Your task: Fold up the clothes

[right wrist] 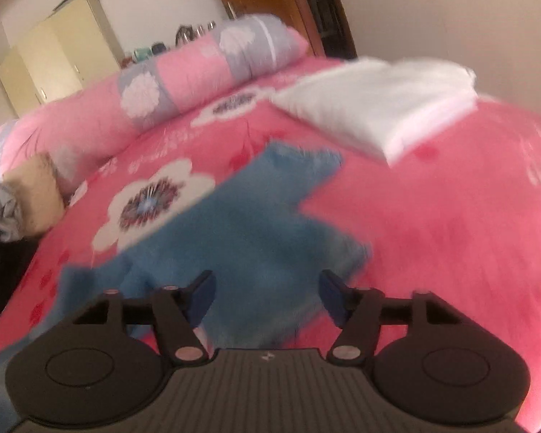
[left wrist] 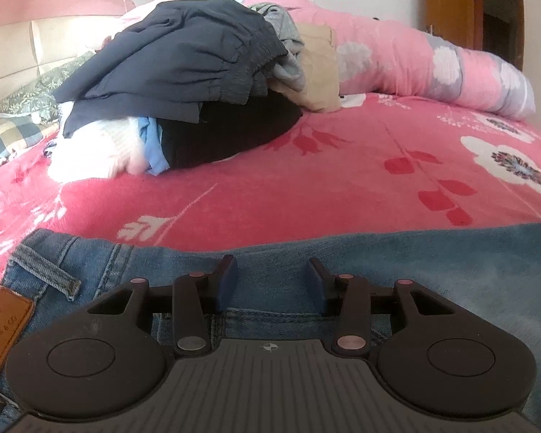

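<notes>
1. My left gripper (left wrist: 272, 281) tilts downward over the waistband end of the jeans (left wrist: 432, 274), which lie flat across the near edge of the bed (left wrist: 306, 195). Its jaws stand partly apart, with denim showing in the gap beneath them; the pads press on nothing that I can see, so I count that hand as released.

2. In the left wrist view, a belt loop (left wrist: 45, 274) and a brown leather patch (left wrist: 7, 328) sit to the left of my fingers, so this hand is at the top of the jeans.

3. My right gripper (right wrist: 267, 294) also points down at a slant, rolled so that the bed leans across its view. Its jaws stand wide apart, nothing clamped between them. The view is blurred.

4. Under and ahead of my right fingers the jeans (right wrist: 256, 223) spread over the pink flowered sheet, a blue leg reaching away toward the far side.

5. Beyond the jeans on the right lies a folded white garment (right wrist: 378, 108), apart from the denim.

6. Ahead of my left hand, well apart from the jeans, a pile of unfolded clothes (left wrist: 184, 83) is heaped: dark navy on top, with black, white, light blue, grey and beige pieces around it.

7. A rolled pink quilt (left wrist: 414, 61) runs along the far side of the bed, behind the pile.
</notes>
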The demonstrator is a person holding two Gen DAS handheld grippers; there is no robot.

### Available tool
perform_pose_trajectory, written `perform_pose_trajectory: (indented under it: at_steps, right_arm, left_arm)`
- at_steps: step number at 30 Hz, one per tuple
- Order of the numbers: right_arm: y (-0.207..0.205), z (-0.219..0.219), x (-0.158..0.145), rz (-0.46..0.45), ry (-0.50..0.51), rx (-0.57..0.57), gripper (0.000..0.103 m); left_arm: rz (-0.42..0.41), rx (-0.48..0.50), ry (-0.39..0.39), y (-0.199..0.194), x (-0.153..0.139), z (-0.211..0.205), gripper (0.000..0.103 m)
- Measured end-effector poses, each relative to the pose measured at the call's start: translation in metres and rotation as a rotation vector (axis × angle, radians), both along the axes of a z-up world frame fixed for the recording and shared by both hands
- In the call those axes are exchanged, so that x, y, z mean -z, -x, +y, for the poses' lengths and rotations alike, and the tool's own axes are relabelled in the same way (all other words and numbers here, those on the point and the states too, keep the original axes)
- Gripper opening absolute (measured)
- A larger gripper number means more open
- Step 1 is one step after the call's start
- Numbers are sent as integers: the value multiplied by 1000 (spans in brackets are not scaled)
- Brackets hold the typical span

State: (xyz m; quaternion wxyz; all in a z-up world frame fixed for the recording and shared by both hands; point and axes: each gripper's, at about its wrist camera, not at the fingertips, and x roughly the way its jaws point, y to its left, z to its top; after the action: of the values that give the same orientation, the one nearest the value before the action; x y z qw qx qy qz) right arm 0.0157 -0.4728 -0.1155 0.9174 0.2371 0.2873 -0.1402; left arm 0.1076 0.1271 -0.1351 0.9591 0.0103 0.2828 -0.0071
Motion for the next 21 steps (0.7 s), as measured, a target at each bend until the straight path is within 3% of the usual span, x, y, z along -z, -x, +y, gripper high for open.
perform_pose_trajectory:
  at_steps: [2,5,8,11,12,13,16,21]
  right_arm:
    - [-23,-11,4,0,21,-1,75]
    - [-57,-43,23,78,-43,-10,75]
    - [-56,-42,25,77,-74,-80,74]
    - [-38,-14,22,87,-89,-226,57]
    - [-32,-7,20,83,-97,-247,42]
    - [-25,-1,18,77,-110,-264,17]
    - [-4,21,1,15,-154,-329,9]
    - [7,104,-65,-157,-141,-568,7]
  left_arm:
    - [-2,-1,-2,-1,0,0,43]
    - [-5,-2,-9,0,1,-2,43]
    - [-10,-4,-5,0,1,-2,43]
    - [-16,-6,-2,1,2,-2,43]
    - [-16,-6,-1,1,2,-2,43]
    - [-17,-7,0,1,2,-1,43]
    - [-19,-6,8,1,2,0,43]
    - [-25,-5,43,2,2,4,43]
